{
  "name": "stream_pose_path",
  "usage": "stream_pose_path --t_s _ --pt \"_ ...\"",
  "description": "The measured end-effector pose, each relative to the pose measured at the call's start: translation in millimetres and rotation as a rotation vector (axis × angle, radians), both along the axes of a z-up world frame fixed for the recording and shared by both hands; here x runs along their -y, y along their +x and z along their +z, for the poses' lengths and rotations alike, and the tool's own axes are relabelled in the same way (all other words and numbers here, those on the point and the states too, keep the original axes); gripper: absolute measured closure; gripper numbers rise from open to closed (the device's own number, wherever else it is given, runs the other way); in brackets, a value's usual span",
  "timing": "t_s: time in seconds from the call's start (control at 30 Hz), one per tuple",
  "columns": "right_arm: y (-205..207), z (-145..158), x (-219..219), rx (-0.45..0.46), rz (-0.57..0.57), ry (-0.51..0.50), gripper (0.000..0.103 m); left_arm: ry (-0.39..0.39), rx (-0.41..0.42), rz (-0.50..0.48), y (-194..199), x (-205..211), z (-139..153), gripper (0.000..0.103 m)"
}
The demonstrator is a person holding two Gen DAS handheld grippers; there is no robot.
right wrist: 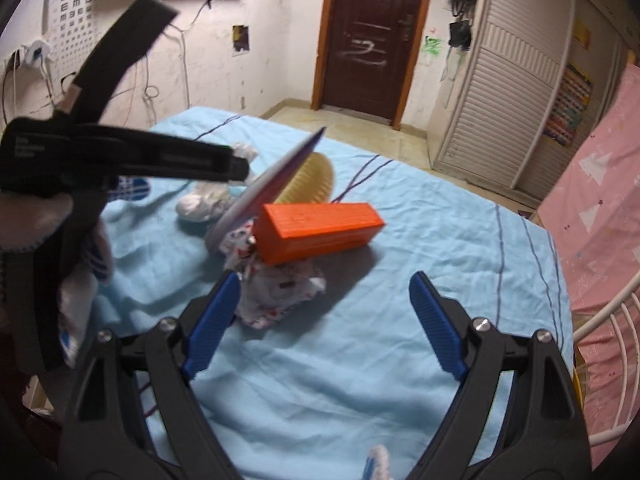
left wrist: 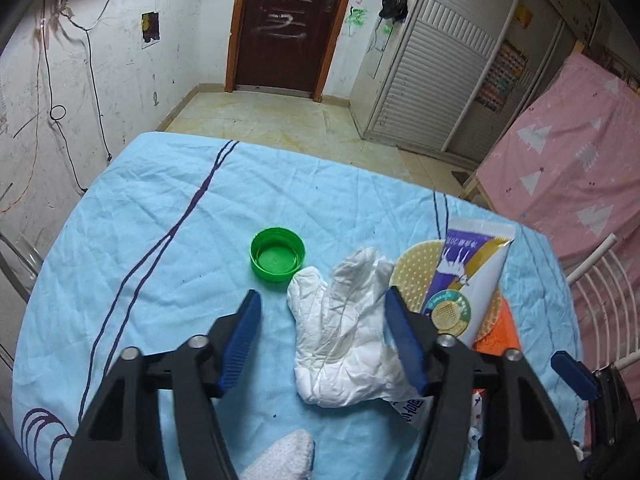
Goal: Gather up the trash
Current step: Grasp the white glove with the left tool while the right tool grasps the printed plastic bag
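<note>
On the blue-covered bench [left wrist: 160, 208], beside a green cap [left wrist: 277, 259], a crumpled white glove [left wrist: 344, 328] lies between the open jaws of the left gripper [left wrist: 324, 324], probably light and soft, best pinched mid-body, while the right gripper [right wrist: 324, 320] also hangs open.

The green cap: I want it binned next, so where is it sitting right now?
In the left wrist view the green cap lies open side up on the blue sheet, just left of the crumpled white glove and beyond the left tool.
</note>
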State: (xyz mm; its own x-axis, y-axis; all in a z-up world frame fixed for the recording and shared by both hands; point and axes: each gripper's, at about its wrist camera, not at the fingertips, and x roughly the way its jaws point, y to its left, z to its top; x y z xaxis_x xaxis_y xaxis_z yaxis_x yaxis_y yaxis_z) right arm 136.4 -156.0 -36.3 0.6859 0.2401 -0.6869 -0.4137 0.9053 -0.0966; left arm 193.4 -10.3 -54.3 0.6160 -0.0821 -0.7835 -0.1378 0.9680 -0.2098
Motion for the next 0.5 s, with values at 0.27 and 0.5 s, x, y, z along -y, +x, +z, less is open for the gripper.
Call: stream_pose_path --t_s 0.27,0.5 --pt "11 -5 -10 -0.057 0.029 -0.009 0.02 0.048 -0.001 0.018 0 -2 -3 0.089" --pt "13 -10 -21 -0.085 0.062 -0.035 0.041 0.02 0.036 0.036 -11 -10 8 0.091"
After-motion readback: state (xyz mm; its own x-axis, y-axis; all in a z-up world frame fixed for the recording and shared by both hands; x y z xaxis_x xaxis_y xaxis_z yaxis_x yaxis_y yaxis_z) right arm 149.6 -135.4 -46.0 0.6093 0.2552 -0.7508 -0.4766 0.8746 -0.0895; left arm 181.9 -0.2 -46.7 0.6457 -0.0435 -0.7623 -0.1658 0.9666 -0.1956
